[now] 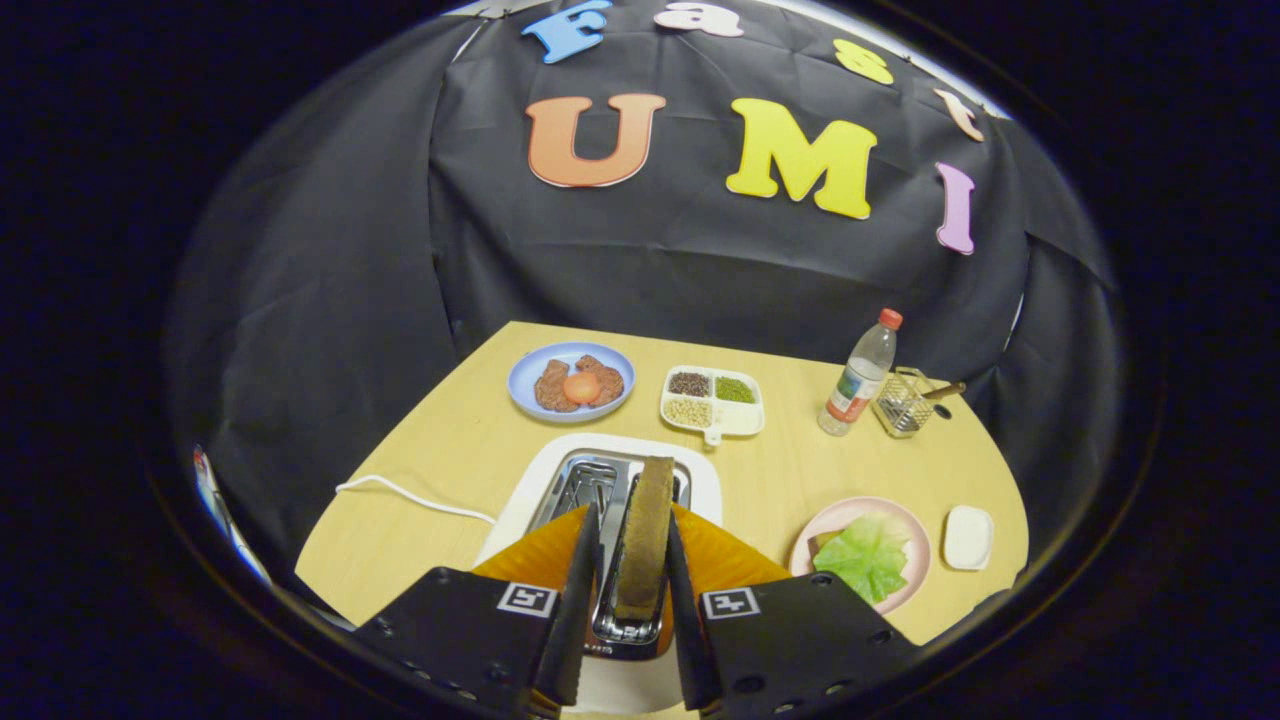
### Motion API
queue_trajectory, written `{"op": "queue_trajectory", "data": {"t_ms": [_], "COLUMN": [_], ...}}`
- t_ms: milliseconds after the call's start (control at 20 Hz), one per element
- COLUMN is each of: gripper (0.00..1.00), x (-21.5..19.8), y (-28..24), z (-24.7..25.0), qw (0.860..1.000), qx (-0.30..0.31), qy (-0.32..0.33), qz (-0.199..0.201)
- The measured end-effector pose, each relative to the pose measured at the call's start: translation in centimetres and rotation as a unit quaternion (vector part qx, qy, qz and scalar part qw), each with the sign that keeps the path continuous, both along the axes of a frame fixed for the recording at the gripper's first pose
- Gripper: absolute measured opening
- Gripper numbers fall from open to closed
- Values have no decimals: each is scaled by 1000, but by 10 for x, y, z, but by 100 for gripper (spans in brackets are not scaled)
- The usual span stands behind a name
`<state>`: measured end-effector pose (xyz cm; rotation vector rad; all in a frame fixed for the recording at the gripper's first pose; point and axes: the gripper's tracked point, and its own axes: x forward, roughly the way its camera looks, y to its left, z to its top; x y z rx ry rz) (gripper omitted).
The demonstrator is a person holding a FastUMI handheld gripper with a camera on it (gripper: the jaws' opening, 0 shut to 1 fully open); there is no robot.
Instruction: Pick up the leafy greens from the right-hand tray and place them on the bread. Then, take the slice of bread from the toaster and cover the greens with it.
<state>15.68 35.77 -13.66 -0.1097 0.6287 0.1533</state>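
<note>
A brown slice of bread [645, 535] stands upright in a slot of the white toaster [700, 470], between my fingers. My gripper [633, 515] straddles the slice. One finger lies against its right face, while a narrow gap shows between the other finger and its left face, so the gripper is open. To the right of the fingers sits a pink plate [905, 520]. On it, leafy greens [865, 555] lie over another slice of bread [822, 543], of which only a corner shows.
Beyond the toaster are a blue plate [528, 372] with meat patties and an orange round piece, and a white divided tray [738, 418] of beans. At the far right stand a bottle [858, 378] and a wire basket [903, 403]. A small white dish [968, 537] sits near the pink plate. A white cable [415, 497] runs left.
</note>
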Motion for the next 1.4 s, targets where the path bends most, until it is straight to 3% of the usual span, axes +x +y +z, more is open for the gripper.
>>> {"op": "queue_trajectory", "data": {"t_ms": [200, 300, 350, 900, 1100, 1400], "gripper": [13, 12, 7, 7, 7, 7], "x": [-1, -4, -9, -34, -44, -35], "y": [-4, -4, -4, -18, -36, -88], "z": [-2, 1, 3, 81, 95, 89], "qw": [1000, 1000, 1000, 994, 990, 989], "qx": [14, 17, 22, 103, 138, 147], "qy": [3, 0, 3, -41, -30, -31], "qz": [-19, -18, -16, 3, 10, -12]}}
